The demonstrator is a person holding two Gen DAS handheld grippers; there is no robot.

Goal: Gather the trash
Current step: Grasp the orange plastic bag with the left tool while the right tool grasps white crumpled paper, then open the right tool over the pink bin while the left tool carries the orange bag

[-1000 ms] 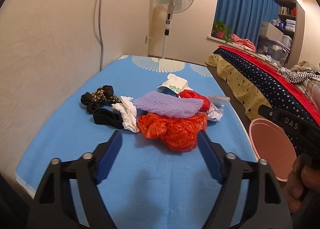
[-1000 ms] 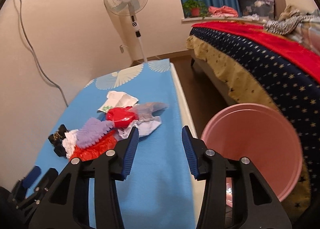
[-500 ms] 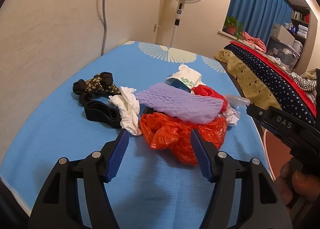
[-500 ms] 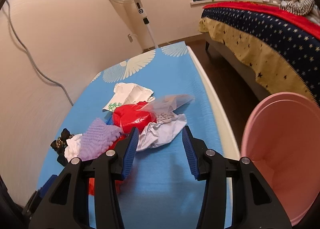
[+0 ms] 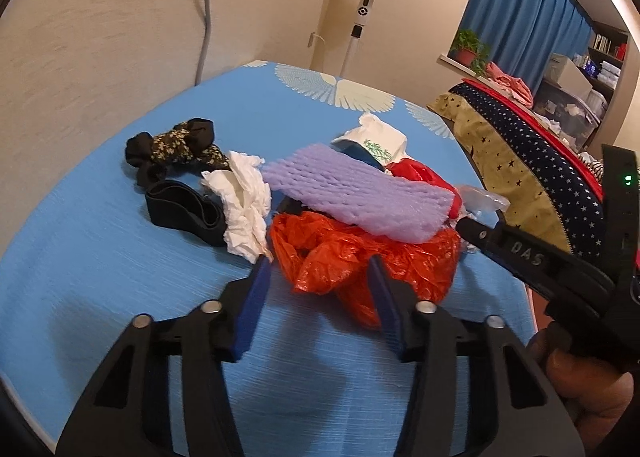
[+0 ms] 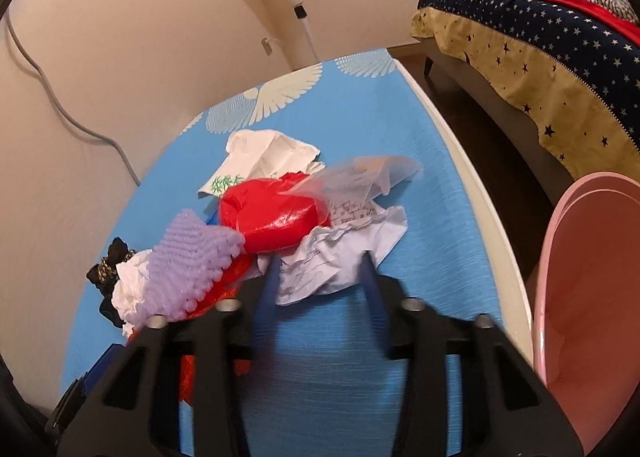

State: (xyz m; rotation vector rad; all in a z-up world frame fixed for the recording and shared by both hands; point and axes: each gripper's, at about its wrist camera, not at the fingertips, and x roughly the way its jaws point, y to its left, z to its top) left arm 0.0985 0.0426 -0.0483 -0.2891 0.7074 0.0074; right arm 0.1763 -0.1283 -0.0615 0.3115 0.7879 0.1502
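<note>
While both pairs of jaws are closing, each already straddles a different piece of the litter heaped on the blue cloth-covered table, and the coming move turns on that split. Taking the purple ribbed foam sheet at the middle of the heap as the landmark, the crumpled orange-red plastic bag lies directly in front of and partly under it, on the side facing the left gripper. The left gripper's blue pads flank the bag's near lobe, about half open; the plastic sits between them, but I cannot tell that they press on it yet. The foam sheet's long axis runs crosswise to those fingers, resting on the bag, so lifting the bag will likely tip the foam.

On the foam sheet's far side, toward the table's white edge and the pink plastic bin beside it, lies the crumpled white printed paper. The right gripper points straight at it, its fingers blurred and fairly narrow, the paper's near folds between them; contact looks close, not certain. This hand is the nearer one to the bin.

A glossy red plastic wrapper and a clear film bag lie just beyond the paper; crumpled white tissue and black fabric pieces lie on the foam's wall side, out of either reach.
</note>
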